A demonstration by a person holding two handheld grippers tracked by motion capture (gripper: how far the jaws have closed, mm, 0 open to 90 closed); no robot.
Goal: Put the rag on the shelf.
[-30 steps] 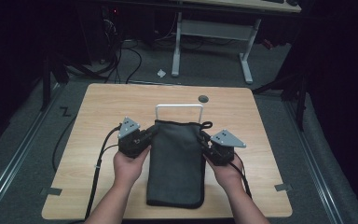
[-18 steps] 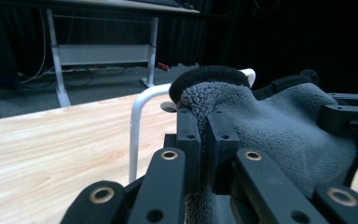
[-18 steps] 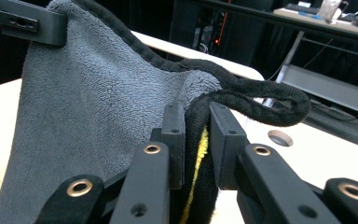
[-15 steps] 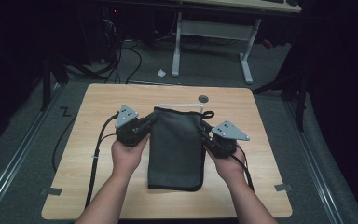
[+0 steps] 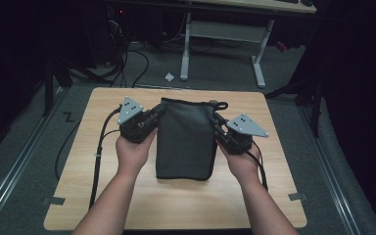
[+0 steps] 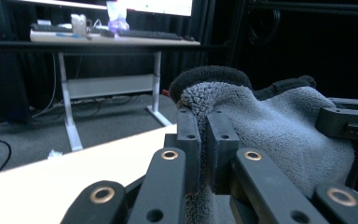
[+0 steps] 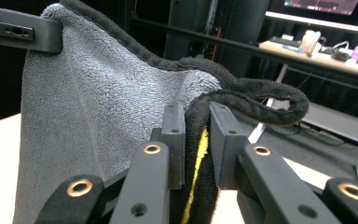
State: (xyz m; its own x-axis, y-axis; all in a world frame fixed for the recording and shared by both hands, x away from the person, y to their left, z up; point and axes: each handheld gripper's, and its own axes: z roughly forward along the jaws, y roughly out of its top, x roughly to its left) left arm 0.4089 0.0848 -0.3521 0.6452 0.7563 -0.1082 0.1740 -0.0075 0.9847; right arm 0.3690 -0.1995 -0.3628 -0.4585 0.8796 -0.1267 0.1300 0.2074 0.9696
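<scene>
High view shows my two grippers holding a grey towel (image 5: 185,142) by its far corners, over the middle of the wooden table (image 5: 274,196). The left gripper (image 5: 152,115) pinches the far left corner and the right gripper (image 5: 217,123) pinches the far right one. The near end of the towel looks like it rests on the table, close to my arms.

Left gripper view shows my jaws closed tight on a fuzzy fold of the towel (image 6: 270,126). Right gripper view shows my jaws closed on the thick black edge of the towel (image 7: 98,102), with a thin yellow strip tucked between them. So both grippers are gripping the towel.

I think the step in hand is lifting the towel up by its two corners. To do it well, I should keep both grippers at the same height so the towel hangs flat. I should keep them well apart so the top edge does not sag. I should go slowly, because the left one holds just a small bit of cloth and it could slip out.

I see no brand, label or words on the towel that I can read. The things on the far desk (image 6: 112,39) are too blurry to read.
</scene>
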